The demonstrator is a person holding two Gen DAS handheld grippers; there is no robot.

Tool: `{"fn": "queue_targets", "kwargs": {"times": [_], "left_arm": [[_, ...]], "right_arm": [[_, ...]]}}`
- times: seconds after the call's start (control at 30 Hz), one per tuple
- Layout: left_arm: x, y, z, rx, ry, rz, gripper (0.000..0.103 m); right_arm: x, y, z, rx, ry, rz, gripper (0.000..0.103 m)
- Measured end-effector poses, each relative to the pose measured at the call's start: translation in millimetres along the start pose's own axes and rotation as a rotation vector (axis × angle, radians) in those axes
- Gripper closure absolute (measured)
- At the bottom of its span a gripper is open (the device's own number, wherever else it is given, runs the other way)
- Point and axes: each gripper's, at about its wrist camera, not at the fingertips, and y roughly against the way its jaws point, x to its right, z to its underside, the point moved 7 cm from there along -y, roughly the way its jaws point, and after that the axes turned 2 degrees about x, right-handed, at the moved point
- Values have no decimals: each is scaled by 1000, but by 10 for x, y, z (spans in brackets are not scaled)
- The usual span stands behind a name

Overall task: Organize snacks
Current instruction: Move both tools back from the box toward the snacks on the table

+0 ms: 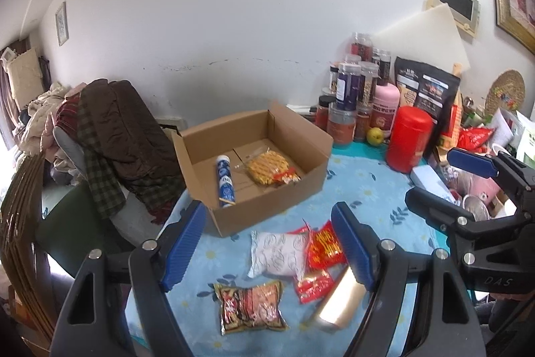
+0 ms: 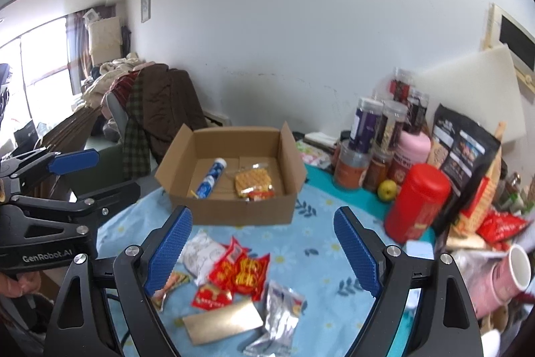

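snack packets — on table | under both jaws — none gripped

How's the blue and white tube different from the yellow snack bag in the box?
The tube is a long, narrow, stiff cylinder printed blue and white; the yellow snack bag is a wide, flat, soft clear packet showing yellow contents. The tube lies nearer the box's left wall, the bag more to the right. Both lie flat inside the open cardboard box.
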Motion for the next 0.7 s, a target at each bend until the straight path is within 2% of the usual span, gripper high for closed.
{"fn": "queue_targets", "kwargs": {"times": [0.33, 0.7], "left_arm": [[265, -94, 399, -88, -38, 43, 25], [629, -342, 806, -182, -76, 97, 25]], "right_arm": [[71, 24, 443, -61, -45, -7, 15], [338, -73, 1010, -152, -112, 6, 15]]}}
